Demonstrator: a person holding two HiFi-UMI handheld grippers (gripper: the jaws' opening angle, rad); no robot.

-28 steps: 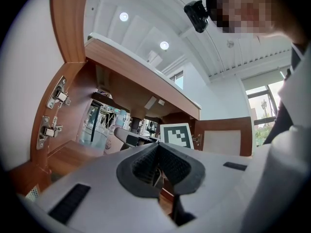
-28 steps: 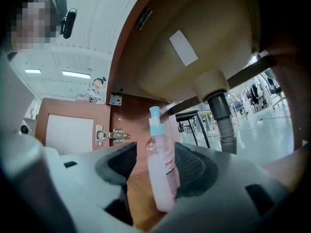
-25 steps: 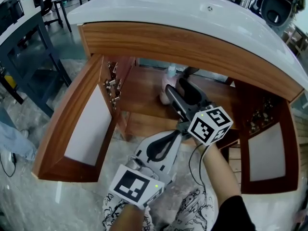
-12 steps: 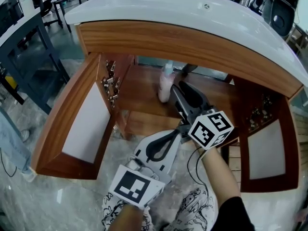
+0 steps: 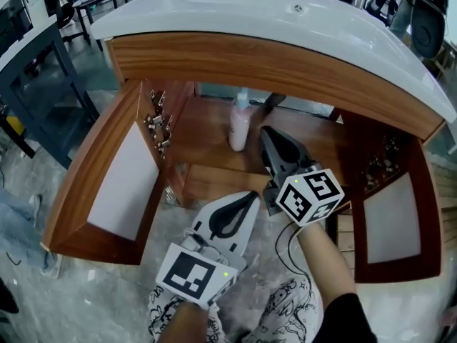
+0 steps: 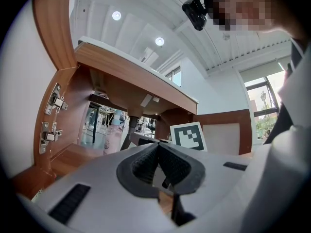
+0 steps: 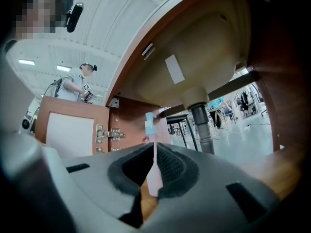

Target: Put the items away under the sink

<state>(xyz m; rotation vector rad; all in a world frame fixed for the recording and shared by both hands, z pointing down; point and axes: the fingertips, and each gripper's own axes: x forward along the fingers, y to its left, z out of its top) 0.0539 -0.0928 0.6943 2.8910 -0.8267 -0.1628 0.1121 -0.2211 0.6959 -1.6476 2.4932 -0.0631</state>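
Observation:
A pink bottle [image 5: 239, 123] with a pale blue cap stands upright on the wooden floor of the open cabinet [image 5: 203, 138] under the white sink [image 5: 250, 13]. My right gripper [image 5: 270, 134], with dark jaws, points into the cabinet just right of the bottle and clear of it. Its jaws have just been closing and now stand shut with nothing between them; the bottle [image 7: 149, 125] shows beyond their tips [image 7: 154, 147]. My left gripper [image 5: 248, 196], white, hangs in front of the cabinet, shut and holding nothing [image 6: 158, 147]. The bottle [image 6: 112, 135] is far ahead of it.
Both cabinet doors hang open, the left one [image 5: 114, 184] and the right one [image 5: 393, 224], with hinges [image 5: 158, 123] on the left wall. A grey drain pipe [image 7: 201, 125] drops behind the bottle. A dark table [image 5: 36, 56] stands on the floor at the left.
The right gripper's jaws were open beside the bottle; they have drawn back toward me and closed. The bottle now stands alone and upright. The left gripper has stayed put.

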